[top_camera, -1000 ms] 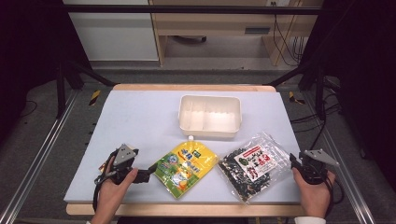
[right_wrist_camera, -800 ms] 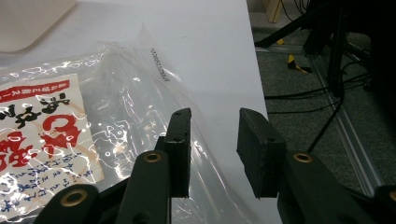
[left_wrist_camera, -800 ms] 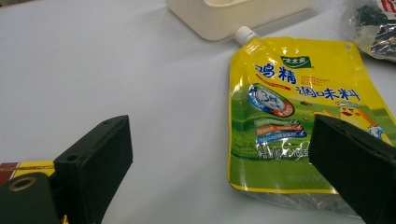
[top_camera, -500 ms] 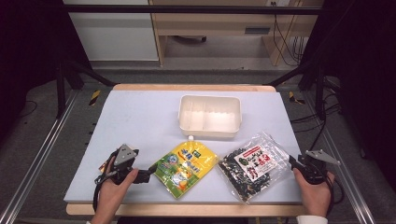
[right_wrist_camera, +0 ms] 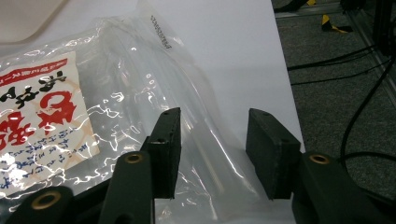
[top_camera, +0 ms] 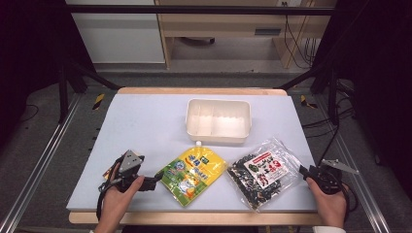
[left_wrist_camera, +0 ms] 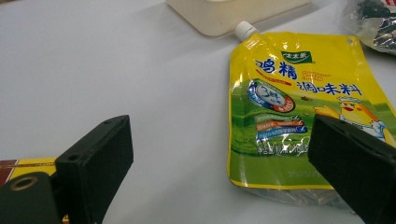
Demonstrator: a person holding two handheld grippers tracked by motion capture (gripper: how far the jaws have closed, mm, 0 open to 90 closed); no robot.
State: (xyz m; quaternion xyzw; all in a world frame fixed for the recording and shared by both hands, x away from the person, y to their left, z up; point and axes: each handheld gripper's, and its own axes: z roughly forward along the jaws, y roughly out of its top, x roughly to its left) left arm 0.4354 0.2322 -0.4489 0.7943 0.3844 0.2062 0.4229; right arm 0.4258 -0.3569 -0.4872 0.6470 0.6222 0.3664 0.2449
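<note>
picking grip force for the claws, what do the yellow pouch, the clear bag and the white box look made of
Yellow pouch: glossy printed plastic film, probably laminated; it glints, wrinkles at the seams, and has a white screw cap.
Clear bag: thin transparent plastic, crinkled with sharp highlights, paper-looking label.
White box: seemingly rigid matte plastic with a moulded divider.

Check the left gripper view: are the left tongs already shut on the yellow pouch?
No, the left tongs stand wide open, with the yellow pouch lying flat on the table between and beyond the jaws.
</note>
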